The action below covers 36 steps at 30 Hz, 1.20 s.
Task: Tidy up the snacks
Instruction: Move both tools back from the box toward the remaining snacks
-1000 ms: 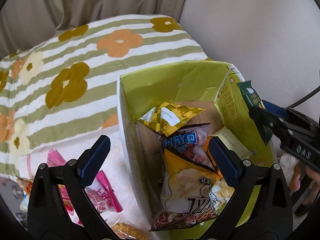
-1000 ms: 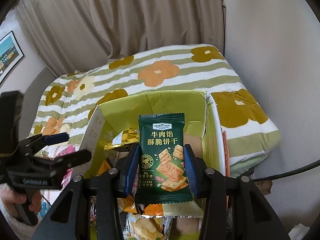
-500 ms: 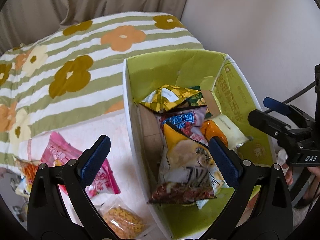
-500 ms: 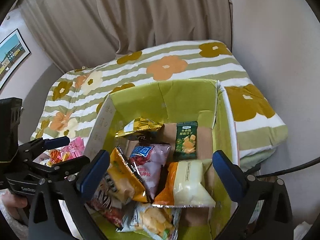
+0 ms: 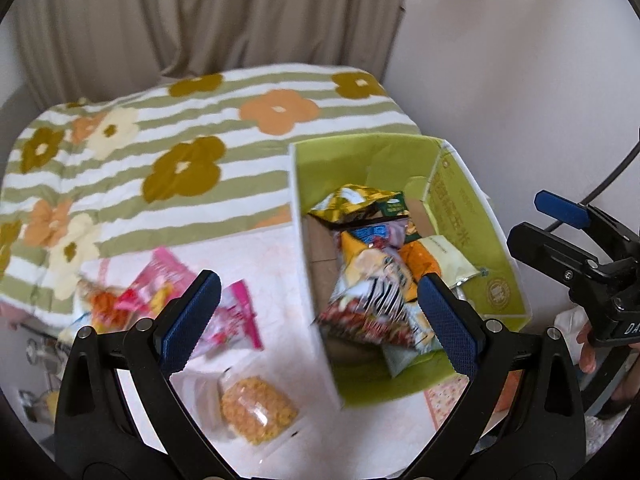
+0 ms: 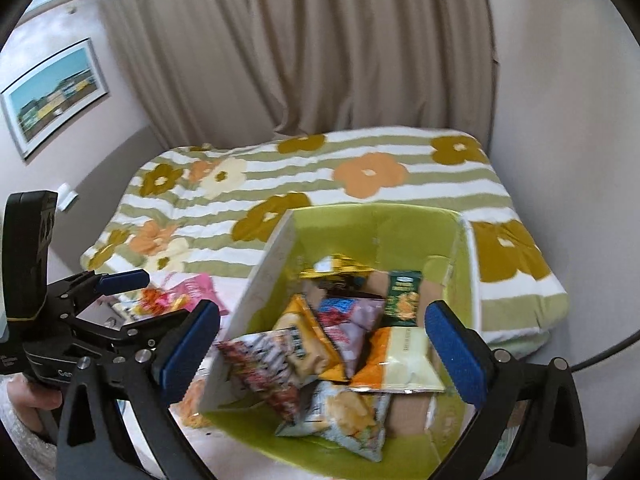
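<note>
1. Both claws hang over a bed with snack packets below them. The right gripper [image 6: 322, 348] stands with its blue pads spread as wide as they go and nothing between them.
2. The left gripper [image 5: 318, 322] is spread wide too, and its pads touch nothing.
3. A green cardboard box [image 6: 400, 226] sits straight ahead of the right claw, its open top filling the gap between the pads.
4. Inside the box, beyond the right claw's tips, a dark green biscuit packet [image 6: 403, 298] stands upright against the far end, apart from both pads.
5. Nearer the same claw lie a cream and orange bag [image 6: 400, 362], a purple packet [image 6: 348, 320] and a blurred red and white chip bag [image 6: 264, 368] leaning on the box's left wall.
6. Only the right claw's camera shows a framed picture [image 6: 54, 96] on the wall, far left.
7. Only the left claw's camera shows clearly the loose snacks outside the box: a pink packet [image 5: 230, 316] just beyond its left pad and a clear bag of yellow pieces [image 5: 256, 410] below and between the pads.
8. From the left claw, the box [image 5: 480, 236] lies ahead and to the right, its white side wall running between the pads.
9. A striped flowered blanket [image 5: 180, 152] spreads beyond both claws, with a beige curtain [image 6: 300, 48] behind.
</note>
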Motion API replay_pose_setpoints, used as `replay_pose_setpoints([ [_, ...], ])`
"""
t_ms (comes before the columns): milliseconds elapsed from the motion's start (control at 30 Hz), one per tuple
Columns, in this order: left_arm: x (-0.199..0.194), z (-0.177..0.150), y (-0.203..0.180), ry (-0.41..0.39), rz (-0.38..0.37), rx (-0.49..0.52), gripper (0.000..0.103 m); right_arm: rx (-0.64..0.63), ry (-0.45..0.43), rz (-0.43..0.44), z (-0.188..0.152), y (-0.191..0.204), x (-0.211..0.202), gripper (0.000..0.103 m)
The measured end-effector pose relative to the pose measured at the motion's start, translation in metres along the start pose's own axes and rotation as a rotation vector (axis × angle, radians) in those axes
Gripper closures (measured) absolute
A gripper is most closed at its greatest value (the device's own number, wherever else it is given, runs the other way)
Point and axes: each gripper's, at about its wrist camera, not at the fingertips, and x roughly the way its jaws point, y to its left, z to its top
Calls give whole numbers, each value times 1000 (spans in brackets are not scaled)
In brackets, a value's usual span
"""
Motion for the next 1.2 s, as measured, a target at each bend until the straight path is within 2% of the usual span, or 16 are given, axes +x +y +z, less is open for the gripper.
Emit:
replay_pose_setpoints([
  [333, -55, -67, 54, -18, 136, -132, 5, -137, -6, 143, -17, 69, -1, 1],
  [567, -83, -109, 110, -10, 208, -194, 5, -208, 13, 183, -24, 122, 10, 1],
  [667, -87, -123, 135, 24, 224, -177, 5, -218, 28, 172, -31, 143, 16, 1],
  [800, -89, -137, 166, 93, 238, -120, 5, -174, 65, 154, -39, 165, 32, 1],
  [900, -90, -148, 187, 153, 217, -39, 5, -137, 90, 136, -49, 181, 42, 1],
  [1000, -85, -159, 204, 230, 229, 92, 5, -114, 110, 104, -60, 200, 51, 1],
  [1200, -60, -188, 227, 411, 159, 361, 5, -105, 122, 13, -83, 231, 62, 1],
])
